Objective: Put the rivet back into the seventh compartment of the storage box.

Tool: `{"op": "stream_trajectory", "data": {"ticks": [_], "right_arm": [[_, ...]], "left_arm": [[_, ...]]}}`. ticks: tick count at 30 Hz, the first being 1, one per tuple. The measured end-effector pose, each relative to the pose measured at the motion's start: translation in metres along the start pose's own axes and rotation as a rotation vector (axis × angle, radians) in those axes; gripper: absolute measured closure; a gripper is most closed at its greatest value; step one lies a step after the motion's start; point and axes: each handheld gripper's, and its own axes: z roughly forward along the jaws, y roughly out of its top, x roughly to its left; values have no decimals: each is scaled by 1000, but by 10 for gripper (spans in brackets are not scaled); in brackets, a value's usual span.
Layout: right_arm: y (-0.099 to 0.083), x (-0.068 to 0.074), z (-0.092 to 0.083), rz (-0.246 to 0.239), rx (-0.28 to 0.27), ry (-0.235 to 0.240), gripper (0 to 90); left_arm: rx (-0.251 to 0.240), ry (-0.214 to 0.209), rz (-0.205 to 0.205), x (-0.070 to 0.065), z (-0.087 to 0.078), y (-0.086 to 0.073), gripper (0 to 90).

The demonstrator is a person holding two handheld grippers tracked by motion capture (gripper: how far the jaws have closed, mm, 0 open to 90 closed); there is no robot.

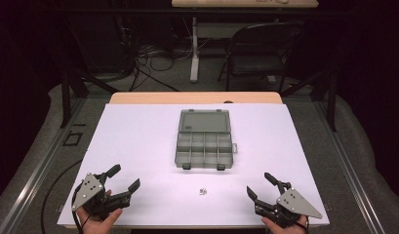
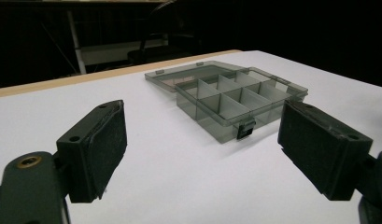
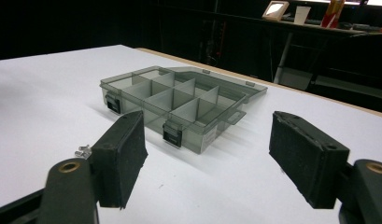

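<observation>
Two grippers, one compartment box and one small metal piece lie on the white table top (image 1: pixel 138 131). Counted in the high view, the box shows eight compartments in two rows of four, with two dark latches on its near wall and its lid folded flat behind it.

At the near left corner, the left gripper (image 1: pixel 125 177) is held by a hand (image 1: pixel 100 222) that comes in from the bottom edge. It is angled up and to the right, toward the middle of the table, with the grey three-cornered plate on top. Its jaws stand wide apart with nothing between them. In the left gripper view the compartment box (image 2: pixel 230 95) sits well beyond the pads, seen through the gap and toward the right pad.

Near the table's centre lies the compartment box (image 1: pixel 205 140), open and well apart from both grippers. Just in front of it, toward the person, is the small metal piece (image 1: pixel 202 191), about midway between the two grippers and touching neither.

At the near right corner, the right gripper (image 1: pixel 260 185) points up and to the left, its jaws likewise spread wide and empty. In the right gripper view the small metal piece (image 3: pixel 83 151) lies just beside the left pad's outer side, and the box (image 3: pixel 179 100) stands beyond the pads.
</observation>
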Motion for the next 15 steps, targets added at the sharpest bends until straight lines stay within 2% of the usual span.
{"op": "stream_trajectory", "data": {"ticks": [5, 9, 12, 15], "right_arm": [[-1, 0, 1, -20, 10, -2, 272], [0, 3, 3, -40, 18, -3, 317], [2, 4, 5, -43, 49, 5, 334], [5, 7, 6, -65, 83, 4, 337]], "left_arm": [[-1, -7, 0, 0, 1, 0, 155], [8, -7, 1, -1, 1, 0, 155], [10, -4, -1, -1, 0, 0, 156], [5, 2, -8, 0, 0, 0, 157]]}}
